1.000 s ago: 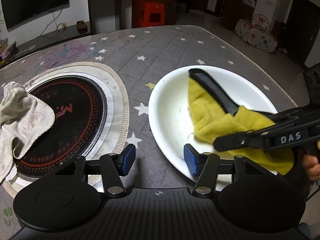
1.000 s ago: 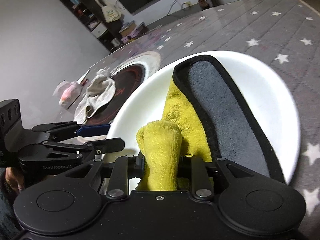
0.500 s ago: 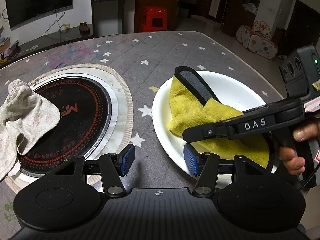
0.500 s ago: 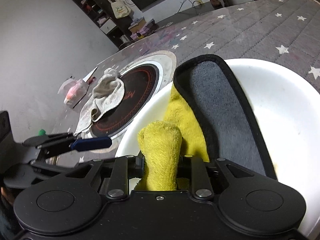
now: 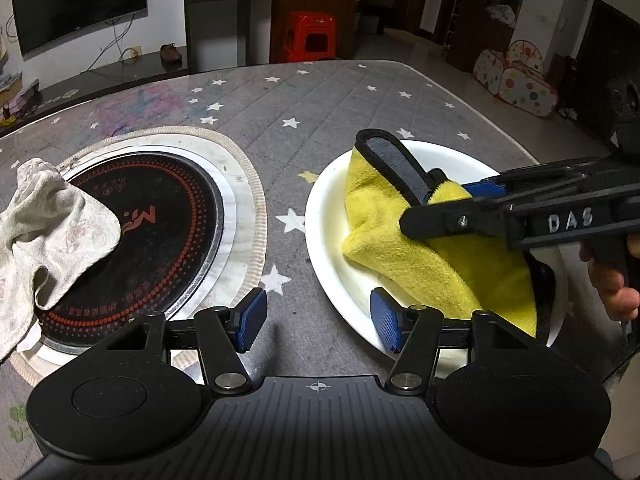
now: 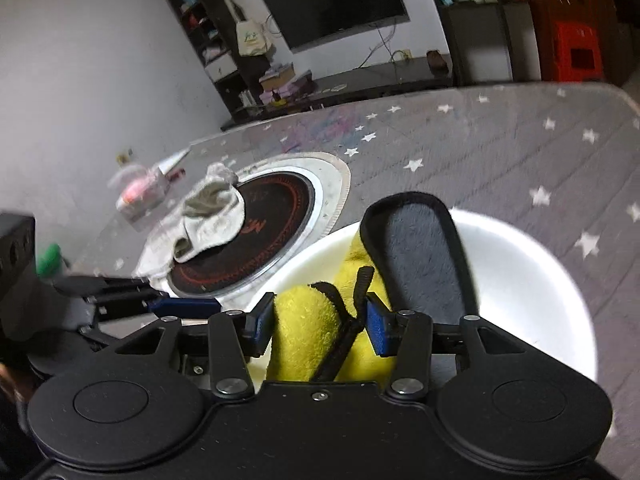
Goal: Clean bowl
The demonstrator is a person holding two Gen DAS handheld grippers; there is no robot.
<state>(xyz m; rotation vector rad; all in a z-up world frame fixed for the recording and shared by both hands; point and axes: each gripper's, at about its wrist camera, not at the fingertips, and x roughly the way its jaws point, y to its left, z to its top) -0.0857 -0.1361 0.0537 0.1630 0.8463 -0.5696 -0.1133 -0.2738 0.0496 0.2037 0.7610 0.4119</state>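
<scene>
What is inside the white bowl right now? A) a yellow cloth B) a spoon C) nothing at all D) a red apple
A: a yellow cloth with a grey, black-edged side lies in the white bowl, and the right gripper has a fold of it between its fingers.

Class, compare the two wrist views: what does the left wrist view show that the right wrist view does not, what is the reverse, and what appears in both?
Left wrist view only: the polka-dot play tent, and the left hand-held gripper with jaws wide apart, one finger over the bowl's near rim.

Right wrist view only: the pink packet and a green item past the cooktop.

Both: the white bowl, the yellow cloth between the right hand-held gripper's fingers, the cooktop, the beige rag, the television, the red stool.
</scene>
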